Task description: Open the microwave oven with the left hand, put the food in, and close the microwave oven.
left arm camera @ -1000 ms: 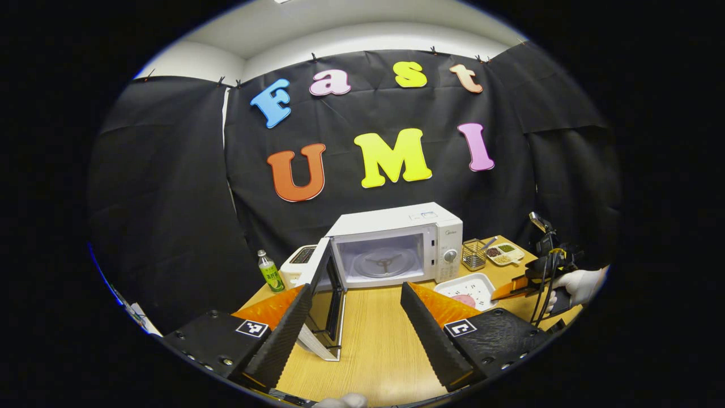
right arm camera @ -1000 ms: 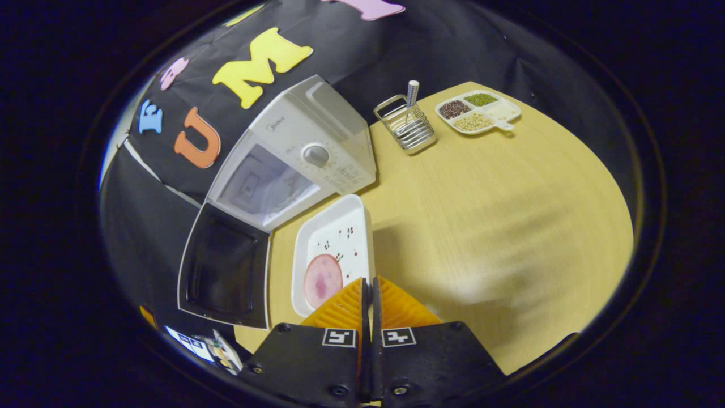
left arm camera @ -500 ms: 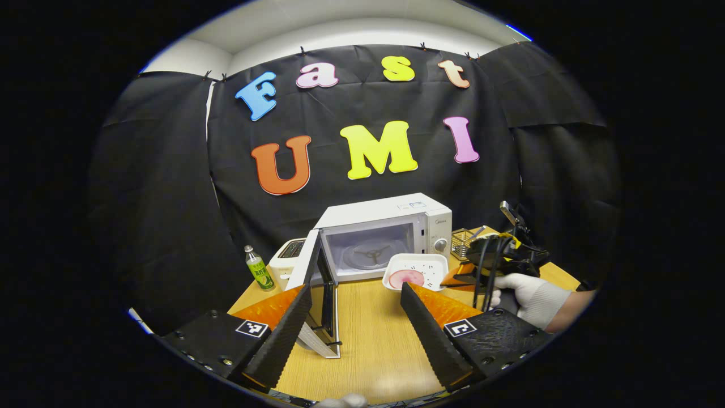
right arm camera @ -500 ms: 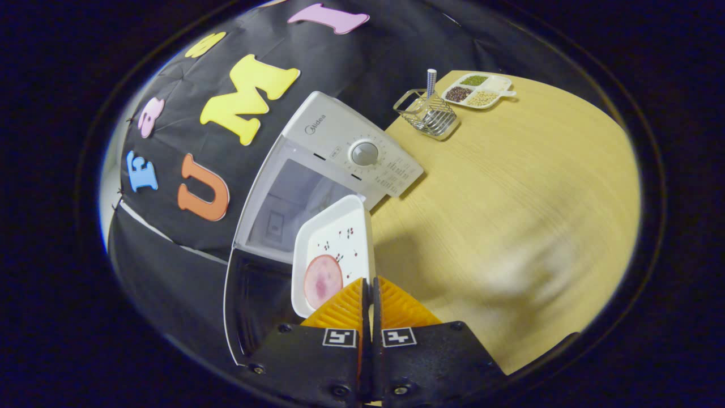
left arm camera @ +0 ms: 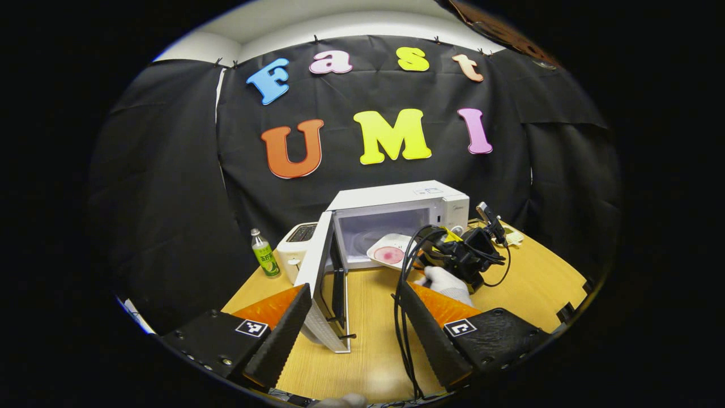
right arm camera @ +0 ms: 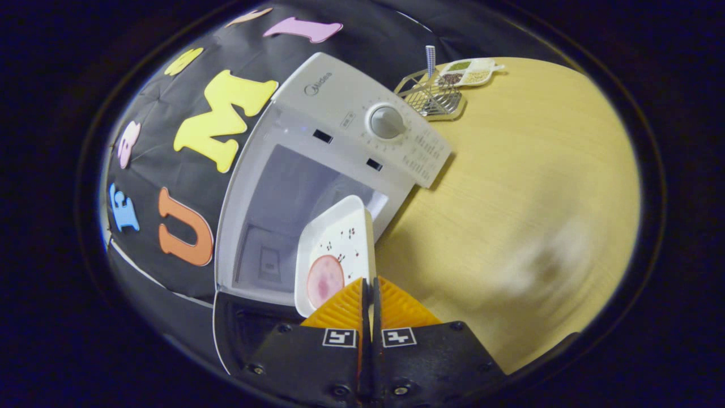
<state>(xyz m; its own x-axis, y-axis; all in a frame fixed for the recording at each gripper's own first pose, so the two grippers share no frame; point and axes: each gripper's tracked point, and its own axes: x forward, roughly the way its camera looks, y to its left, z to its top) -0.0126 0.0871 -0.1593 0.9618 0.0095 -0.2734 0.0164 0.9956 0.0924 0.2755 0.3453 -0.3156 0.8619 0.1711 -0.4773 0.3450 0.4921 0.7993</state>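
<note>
The microwave oven stands with its door swung wide, so the opening step is done. The right gripper has its jaws closed on the near rim of the white tray, which carries a round pink slice of food. The tray juts straight ahead of those jaws, tilted, its far end at the mouth of the cavity and apparently just crossing the threshold. The left gripper hangs back with jaws spread wide and empty, the door's edge just ahead between them. Still to come, judging by this: setting the tray down inside, letting go, withdrawing, and pushing the door shut.
</note>
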